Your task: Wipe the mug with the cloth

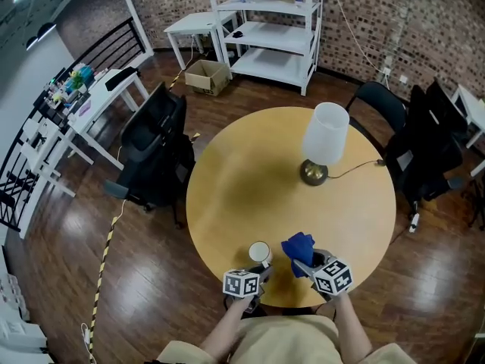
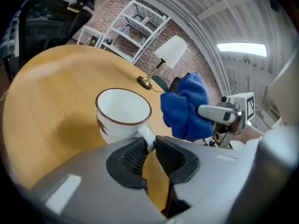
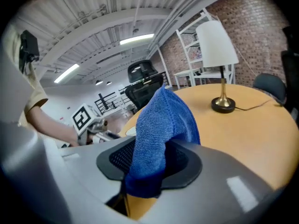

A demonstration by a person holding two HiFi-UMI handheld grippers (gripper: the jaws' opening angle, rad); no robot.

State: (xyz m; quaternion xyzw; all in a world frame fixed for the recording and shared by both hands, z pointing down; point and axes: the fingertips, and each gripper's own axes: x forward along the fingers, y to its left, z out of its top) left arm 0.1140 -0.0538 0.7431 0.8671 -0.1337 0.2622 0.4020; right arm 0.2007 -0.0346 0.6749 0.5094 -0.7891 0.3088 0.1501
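Left gripper [image 2: 151, 146] angled down, clamped on handle [image 2: 145, 134] of white brown-rimmed mug [image 2: 122, 113], right gripper [image 3: 149, 160] just beside it, pinching bunched blue microfibre cloth [image 3: 161, 125]

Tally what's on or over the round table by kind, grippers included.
mug: 1
cloth: 1
lamp: 1
grippers: 2, the left gripper shut on the mug's handle and the right gripper shut on the cloth
Total: 5

At the near edge of the table [image 1: 250, 180] is the mug [image 1: 260, 252], the cloth [image 1: 298, 247] just right, the lamp [image 1: 324, 139] behind.
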